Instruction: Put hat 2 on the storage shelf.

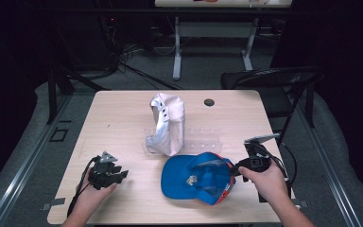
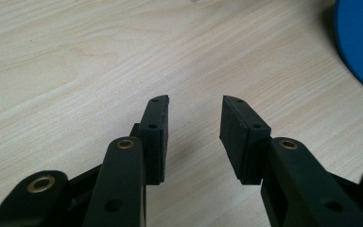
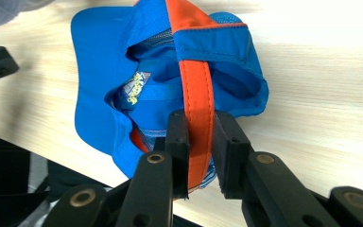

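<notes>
Right gripper [image 3: 200,142] clamped on orange strap [image 3: 197,94] of blue cap [image 1: 198,178]. Cap lies upside down on surface [image 1: 123,118], front centre-right, just below white cap [image 1: 166,124]. Left gripper [image 2: 194,127] wide, nothing between jaws, low over bare surface left of blue cap.

A white cap [image 1: 165,124] lies crumpled near the middle of the wooden table [image 1: 123,118], resting partly on a clear plastic strip [image 1: 203,139] that runs off to its right. A small dark round disc [image 1: 209,102] sits near the far edge of the table. Beyond the right far corner stands a black folding chair [image 1: 274,85]. Farther back, a white-legged table [image 1: 212,33] stands on grey floor, with dark cables [image 1: 132,66] lying by it.
</notes>
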Demonstrator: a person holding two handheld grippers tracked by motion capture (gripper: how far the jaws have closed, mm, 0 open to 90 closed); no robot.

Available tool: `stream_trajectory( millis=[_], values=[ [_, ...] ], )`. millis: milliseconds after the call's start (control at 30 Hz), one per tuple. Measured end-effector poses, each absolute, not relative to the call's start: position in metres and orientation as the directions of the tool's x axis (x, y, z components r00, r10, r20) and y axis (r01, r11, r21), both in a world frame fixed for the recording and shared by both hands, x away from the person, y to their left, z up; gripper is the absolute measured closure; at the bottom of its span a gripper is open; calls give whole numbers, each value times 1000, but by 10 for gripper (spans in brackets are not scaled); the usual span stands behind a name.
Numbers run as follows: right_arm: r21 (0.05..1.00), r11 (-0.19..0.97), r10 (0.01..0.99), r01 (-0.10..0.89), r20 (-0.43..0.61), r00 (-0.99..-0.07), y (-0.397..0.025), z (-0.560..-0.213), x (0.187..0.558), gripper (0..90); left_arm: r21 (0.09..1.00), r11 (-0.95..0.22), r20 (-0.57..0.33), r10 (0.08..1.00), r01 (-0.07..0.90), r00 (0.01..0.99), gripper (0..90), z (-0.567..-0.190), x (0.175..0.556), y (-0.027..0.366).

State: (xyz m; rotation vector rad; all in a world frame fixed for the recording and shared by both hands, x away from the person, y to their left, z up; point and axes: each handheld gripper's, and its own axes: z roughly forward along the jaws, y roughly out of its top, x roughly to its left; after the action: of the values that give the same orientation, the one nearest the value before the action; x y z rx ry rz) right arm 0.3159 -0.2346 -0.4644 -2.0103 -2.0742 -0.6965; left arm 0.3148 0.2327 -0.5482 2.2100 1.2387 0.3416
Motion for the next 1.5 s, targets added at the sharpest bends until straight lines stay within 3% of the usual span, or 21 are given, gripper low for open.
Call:
stream_trajectory(
  millis=[367,833,1033,1167,1500],
  values=[
    [189,35,942,981,322,-96,-232,-432,322,778,599,-403,-51,843,692,535,632,-549,314,232],
    [217,39,938,975,328,-110,-223,-383,328,779,598,-403,-51,844,693,534,632,-549,314,232],
    [212,4,903,977,420,-95,-224,-367,329,778,597,-399,-58,844,696,534,632,-548,315,233],
    [214,-33,835,976,543,-91,-232,-360,331,779,597,-396,-60,845,698,531,631,-548,315,234],
    [209,-70,730,975,677,-92,-234,-351,335,779,598,-387,-63,850,702,522,622,-548,316,236]
  ],
)
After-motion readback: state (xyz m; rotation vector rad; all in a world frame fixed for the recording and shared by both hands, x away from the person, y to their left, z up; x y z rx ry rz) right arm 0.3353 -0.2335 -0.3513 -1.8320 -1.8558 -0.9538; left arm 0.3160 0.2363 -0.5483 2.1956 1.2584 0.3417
